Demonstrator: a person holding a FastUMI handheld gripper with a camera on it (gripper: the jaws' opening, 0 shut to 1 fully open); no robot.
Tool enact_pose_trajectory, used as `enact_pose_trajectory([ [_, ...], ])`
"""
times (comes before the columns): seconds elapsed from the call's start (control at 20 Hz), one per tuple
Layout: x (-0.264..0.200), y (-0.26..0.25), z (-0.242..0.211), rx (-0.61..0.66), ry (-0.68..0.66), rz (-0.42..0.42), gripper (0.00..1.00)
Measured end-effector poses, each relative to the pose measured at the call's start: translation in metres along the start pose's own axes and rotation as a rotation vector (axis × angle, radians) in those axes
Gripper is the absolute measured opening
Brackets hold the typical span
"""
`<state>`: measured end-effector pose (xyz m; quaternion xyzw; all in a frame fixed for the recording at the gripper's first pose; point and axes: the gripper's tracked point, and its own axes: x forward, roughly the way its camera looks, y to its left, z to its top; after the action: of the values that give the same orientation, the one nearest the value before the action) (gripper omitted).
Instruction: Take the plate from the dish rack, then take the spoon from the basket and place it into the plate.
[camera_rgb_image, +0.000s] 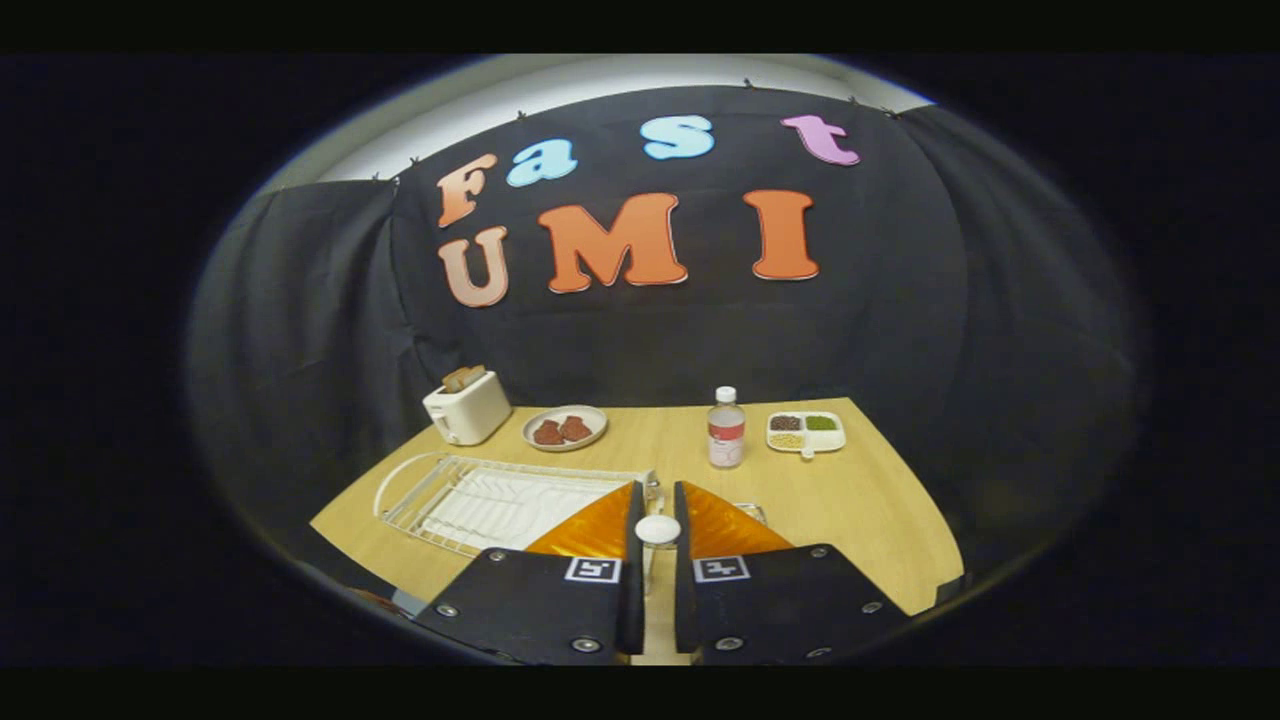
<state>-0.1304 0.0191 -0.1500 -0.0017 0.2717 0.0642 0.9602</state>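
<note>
In the lower middle of the frame the gripper (657, 492) has its jaws drawn close together, and they appear to be clenched on the spoon (657, 530). The spoon's rounded white end stands in the narrow gap and a thin pale stem runs down between the fingers. Left of the fingers, in the lower left of the frame, lies the white wire dish rack (500, 495) on the desk (850, 520). Just past the right finger a bit of wire peeks out, possibly the basket (752, 512), though too little shows to be sure. I cannot make out an empty plate; it may be hidden below the fingers.

Across the middle of the frame, well beyond the gripper, stand a toaster (466, 405), a dish of reddish food (565, 428), a bottle (726, 428) and a divided tray (806, 432).

The main risk I see is the hold itself. The spoon seems pinched near its rounded end, so it could swivel or slide out when the gripper tilts towards the plate. With the target hidden beneath the fingers, the release could also be misjudged, leaving the spoon on the plate's rim or on the desk. A low swing to the left could catch the rack's wires
</note>
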Motion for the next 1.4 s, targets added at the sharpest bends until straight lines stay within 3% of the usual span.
enact_pose_trajectory([
  [0.25, -0.009, 0.042, -0.012, -0.019, 0.026, 0.110, 0.12],
  [0.7, 0.004, 0.122, -0.078, -0.079, 0.180, 0.334, 0.12],
  [1.15, 0.029, 0.154, -0.138, -0.137, 0.244, 0.438, 0.13],
  [1.4, 0.035, 0.154, -0.160, -0.213, 0.242, 0.454, 0.14],
])
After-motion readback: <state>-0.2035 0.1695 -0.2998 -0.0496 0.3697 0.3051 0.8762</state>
